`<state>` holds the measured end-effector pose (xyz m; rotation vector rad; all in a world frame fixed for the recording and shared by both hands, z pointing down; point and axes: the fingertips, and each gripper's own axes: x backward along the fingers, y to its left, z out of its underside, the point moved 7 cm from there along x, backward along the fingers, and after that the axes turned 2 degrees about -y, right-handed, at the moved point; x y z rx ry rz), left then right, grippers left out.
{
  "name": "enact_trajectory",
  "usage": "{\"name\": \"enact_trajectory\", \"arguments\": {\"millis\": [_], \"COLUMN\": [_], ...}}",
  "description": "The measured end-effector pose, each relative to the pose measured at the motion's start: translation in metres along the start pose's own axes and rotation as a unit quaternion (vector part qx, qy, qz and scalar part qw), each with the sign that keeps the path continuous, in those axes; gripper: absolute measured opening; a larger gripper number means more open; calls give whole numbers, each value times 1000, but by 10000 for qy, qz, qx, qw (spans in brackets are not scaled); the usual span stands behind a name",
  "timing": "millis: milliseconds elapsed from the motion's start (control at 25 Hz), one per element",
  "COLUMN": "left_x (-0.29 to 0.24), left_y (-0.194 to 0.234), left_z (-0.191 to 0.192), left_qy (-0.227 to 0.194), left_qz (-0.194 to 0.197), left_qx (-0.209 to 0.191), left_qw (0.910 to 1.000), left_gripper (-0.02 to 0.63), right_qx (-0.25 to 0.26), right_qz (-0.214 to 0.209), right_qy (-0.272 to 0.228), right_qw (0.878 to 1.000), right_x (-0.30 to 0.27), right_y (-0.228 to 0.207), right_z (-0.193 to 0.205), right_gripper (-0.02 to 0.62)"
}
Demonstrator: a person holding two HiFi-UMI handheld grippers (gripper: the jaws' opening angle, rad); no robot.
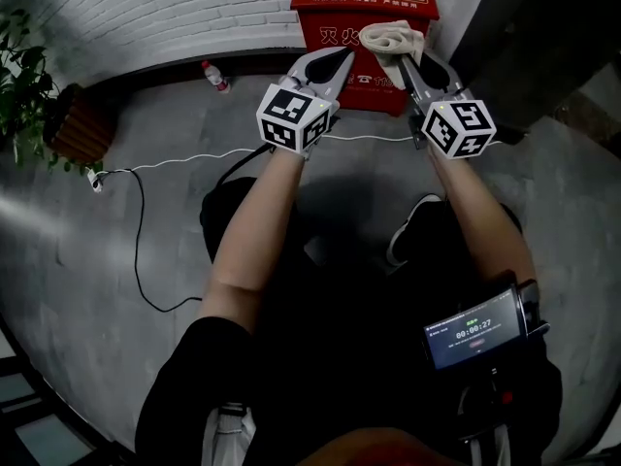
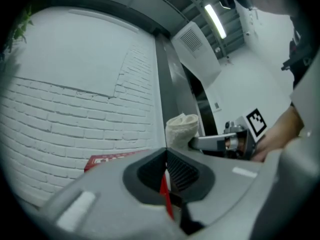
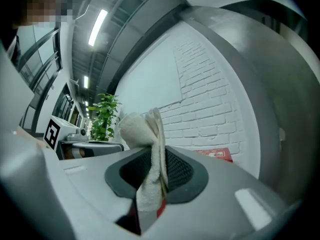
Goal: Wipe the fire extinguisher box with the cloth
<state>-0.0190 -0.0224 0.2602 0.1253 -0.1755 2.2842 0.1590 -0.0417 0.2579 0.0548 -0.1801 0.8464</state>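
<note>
The red fire extinguisher box (image 1: pixel 364 8) stands on the floor against the white brick wall, straight ahead of me. My right gripper (image 1: pixel 406 62) is shut on a cream cloth (image 1: pixel 393 39), which bunches over the box's front top edge. In the right gripper view the cloth (image 3: pixel 148 154) hangs pinched between the jaws of the gripper (image 3: pixel 152 159), with the box's lid (image 3: pixel 216 154) behind. My left gripper (image 1: pixel 335 59) is shut and empty, just in front of the box, left of the cloth. The left gripper view shows the cloth (image 2: pixel 181 128) and the box's lid (image 2: pixel 112 160) beyond its closed jaws.
A plastic bottle (image 1: pixel 215 76) lies by the wall left of the box. A potted plant (image 1: pixel 34 90) stands at far left. A white cable (image 1: pixel 184 159) runs across the grey floor to a power strip (image 1: pixel 94 178). A dark pillar (image 1: pixel 529 27) rises right of the box. A phone (image 1: pixel 475 330) is strapped to the right forearm.
</note>
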Motion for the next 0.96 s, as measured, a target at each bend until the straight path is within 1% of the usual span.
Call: {"name": "enact_trajectory", "arguments": {"millis": [120,240,360,600,960], "left_x": [-1,1,4,6,6], "left_y": [4,7,12,8,9], "left_z": [3,5,3,6,13], "left_qy": [34,73,92,97,56], "left_qz": [29,4,-30,-67,-75], "left_qx": [63,98,101,13,-18], "left_qw": [10000,9999,9999,9999,10000], "left_gripper": [0,0,0,0,0], "right_qx": [-58,-29,139,572,734], "right_qz": [-22,-71,-154,-343,-470], "right_qy": [73,106,118,135,201], "right_qw": [10000,9999,9997,9977,9960], "right_x": [-1,-2,-7,-5,-8], "right_y": [-11,-13,-5,7,16], "right_z": [7,9,7,14,19], "right_gripper": [80,80,80,80,80]}}
